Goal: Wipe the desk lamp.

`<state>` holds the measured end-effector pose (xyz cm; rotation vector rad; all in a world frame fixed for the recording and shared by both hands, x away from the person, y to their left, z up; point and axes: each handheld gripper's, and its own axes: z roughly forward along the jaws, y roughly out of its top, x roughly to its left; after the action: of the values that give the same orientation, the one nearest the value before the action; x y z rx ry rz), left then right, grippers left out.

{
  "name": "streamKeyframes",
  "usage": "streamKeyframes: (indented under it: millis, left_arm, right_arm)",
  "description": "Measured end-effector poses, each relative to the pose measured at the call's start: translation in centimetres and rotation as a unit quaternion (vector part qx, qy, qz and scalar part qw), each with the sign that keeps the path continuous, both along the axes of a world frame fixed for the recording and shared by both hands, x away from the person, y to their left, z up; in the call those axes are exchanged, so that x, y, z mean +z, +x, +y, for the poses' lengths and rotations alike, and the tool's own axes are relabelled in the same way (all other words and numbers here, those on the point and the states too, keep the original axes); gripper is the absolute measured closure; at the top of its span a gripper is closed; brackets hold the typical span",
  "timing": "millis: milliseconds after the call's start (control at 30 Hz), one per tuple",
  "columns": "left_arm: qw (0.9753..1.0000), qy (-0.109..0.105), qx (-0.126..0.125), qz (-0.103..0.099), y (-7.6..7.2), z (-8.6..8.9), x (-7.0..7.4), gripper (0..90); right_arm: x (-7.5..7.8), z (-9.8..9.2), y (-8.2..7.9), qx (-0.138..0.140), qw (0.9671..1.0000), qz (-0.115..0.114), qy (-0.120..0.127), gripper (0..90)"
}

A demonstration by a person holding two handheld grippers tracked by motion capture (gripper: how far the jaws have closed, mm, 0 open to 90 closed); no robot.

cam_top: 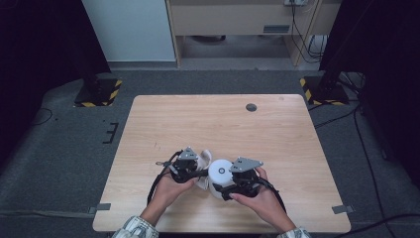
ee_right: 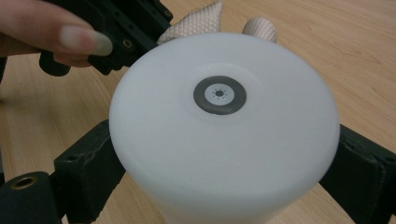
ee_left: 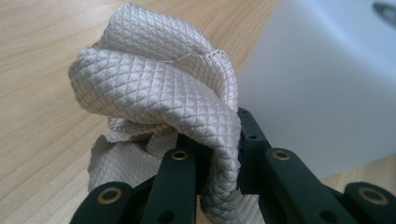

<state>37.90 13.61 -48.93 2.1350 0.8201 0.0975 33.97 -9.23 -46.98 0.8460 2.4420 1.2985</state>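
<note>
A white round canister (cam_top: 218, 172) with a grey ring on its top stands near the table's front edge. In the right gripper view the canister (ee_right: 219, 135) sits between the two black jaws of my right gripper (ee_right: 224, 163), which press on its sides. A beige quilted cloth (ee_left: 154, 93) is bunched up and pinched in my left gripper (ee_left: 217, 135), right beside the canister's wall (ee_left: 327, 84). From above, my left gripper (cam_top: 202, 172) meets the canister's left side with the cloth (cam_top: 204, 156), and my right gripper (cam_top: 223, 184) holds it from the right.
The wooden table (cam_top: 223, 124) has a dark round grommet (cam_top: 251, 107) at the back right. Two stand bases with yellow-black tape (cam_top: 96, 91) (cam_top: 324, 89) sit on the floor behind it, with cables at the right.
</note>
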Motion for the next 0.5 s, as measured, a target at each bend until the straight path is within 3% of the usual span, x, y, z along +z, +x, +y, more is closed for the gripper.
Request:
streamKeyframes:
  millis: [233,500]
  left_arm:
    - [1.0,0.009,-0.002,0.004,-0.09,-0.16,-0.7,79.6]
    - [1.0,-0.007,-0.001,0.0,-0.12,0.03,0.23,79.8]
  right_arm:
    - [0.0,-0.1,0.04,-0.001,1.0,-0.001,0.0,9.0]
    - [-0.02,-0.16,0.05,-0.001,1.0,-0.003,-0.002,9.0]
